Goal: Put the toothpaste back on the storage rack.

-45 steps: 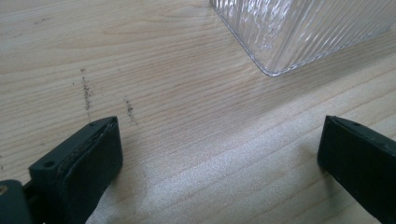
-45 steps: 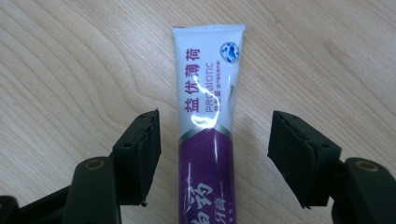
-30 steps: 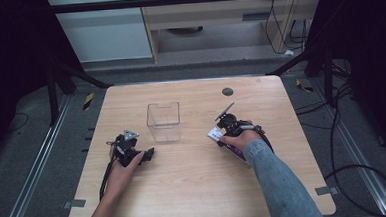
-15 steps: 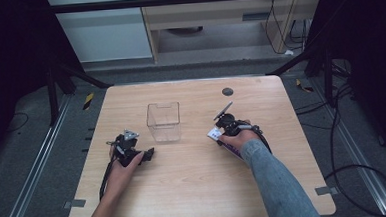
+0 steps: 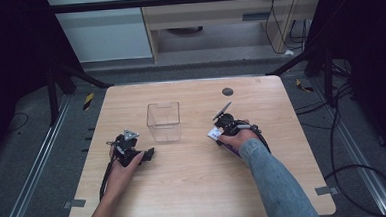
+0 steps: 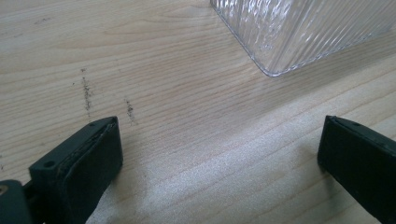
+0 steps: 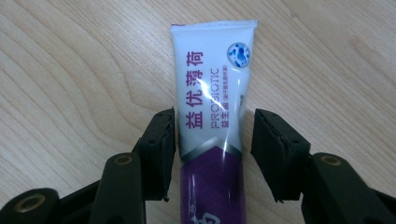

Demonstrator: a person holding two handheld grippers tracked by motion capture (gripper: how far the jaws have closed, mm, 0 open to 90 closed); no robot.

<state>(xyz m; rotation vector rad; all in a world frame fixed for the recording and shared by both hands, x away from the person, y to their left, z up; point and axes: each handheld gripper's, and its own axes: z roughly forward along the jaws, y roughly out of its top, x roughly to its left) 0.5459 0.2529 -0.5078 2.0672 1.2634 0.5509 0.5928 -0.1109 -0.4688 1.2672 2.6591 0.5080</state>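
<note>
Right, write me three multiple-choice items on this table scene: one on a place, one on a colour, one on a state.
1. Where does the tube lie?
A. In the clear container
B. On the table, between the jaws of the right hand-held gripper
C. Under the left hand-held gripper

2. What colours is the tube?
A. White and purple
B. Green and yellow
C. All red

3. How does the left hand-held gripper stand?
A. Shut on the tube
B. Shut on the container's wall
C. Open over bare wood

Key: B, the right gripper view shows the tube flat on the wood between jaws that have just been closing, with a gap at one pad, while the clear container stands empty. A, white upper part, purple lower part. C, its jaws stand wide apart with nothing between them.
</note>
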